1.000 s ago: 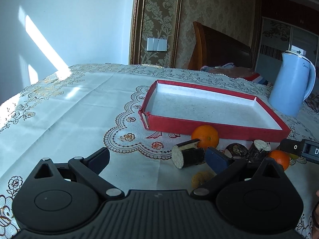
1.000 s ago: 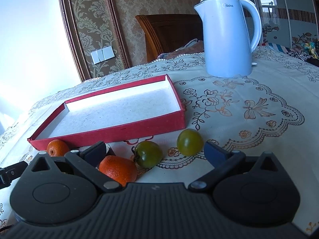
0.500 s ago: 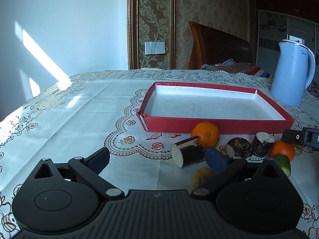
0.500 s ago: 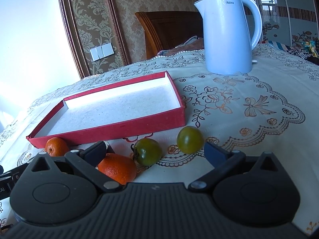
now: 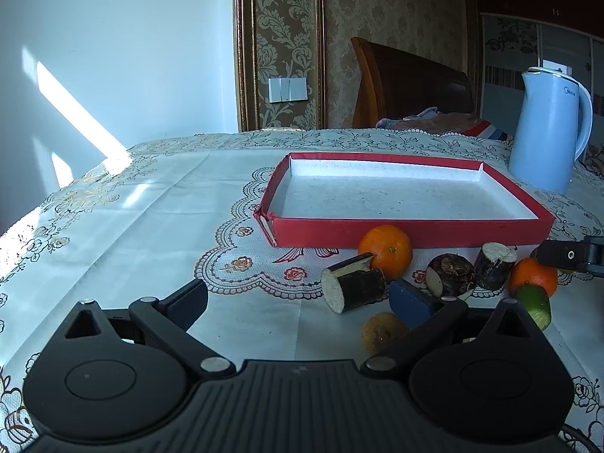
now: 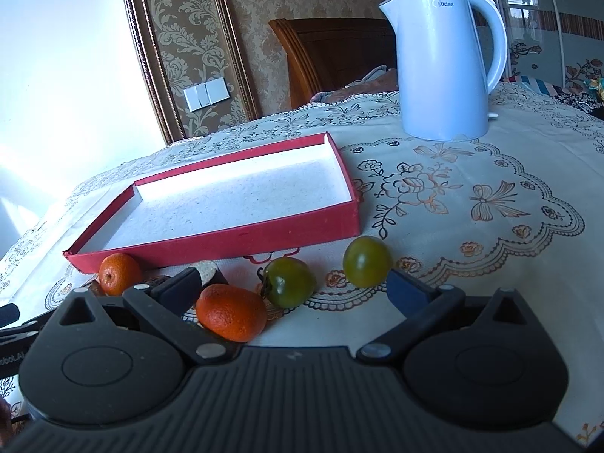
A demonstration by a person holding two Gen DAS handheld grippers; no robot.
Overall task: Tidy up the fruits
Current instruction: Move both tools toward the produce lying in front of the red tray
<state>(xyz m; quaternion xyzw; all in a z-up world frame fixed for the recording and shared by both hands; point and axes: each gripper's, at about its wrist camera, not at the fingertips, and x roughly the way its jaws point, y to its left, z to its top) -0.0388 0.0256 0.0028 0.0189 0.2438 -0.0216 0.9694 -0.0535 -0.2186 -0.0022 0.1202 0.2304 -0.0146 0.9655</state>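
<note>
A red tray [image 5: 411,226] with a white floor stands on the table; it also shows in the right wrist view [image 6: 226,243]. In front of it lie an orange [image 5: 385,251], dark sugarcane pieces [image 5: 353,287], a second orange [image 5: 533,276], a green cut piece [image 5: 534,302] and a small yellowish fruit [image 5: 381,330]. My left gripper [image 5: 298,300] is open and empty, low over the cloth. My right gripper [image 6: 294,290] is open and empty, with an orange [image 6: 231,312], a green tomato [image 6: 288,281] and a green round fruit [image 6: 366,261] just ahead of its fingers.
A light blue kettle [image 5: 547,128] stands behind the tray at the right; it also shows in the right wrist view [image 6: 445,64]. The table has a lace-patterned cloth [image 5: 151,219]. A wooden headboard [image 5: 411,83] and wall stand beyond the table. The right gripper's body [image 5: 570,255] shows at the right edge.
The left gripper has levelled out and shifted so the tray and fruits sit more to the right of centre. The right gripper has moved only slightly. Both stay open.
</note>
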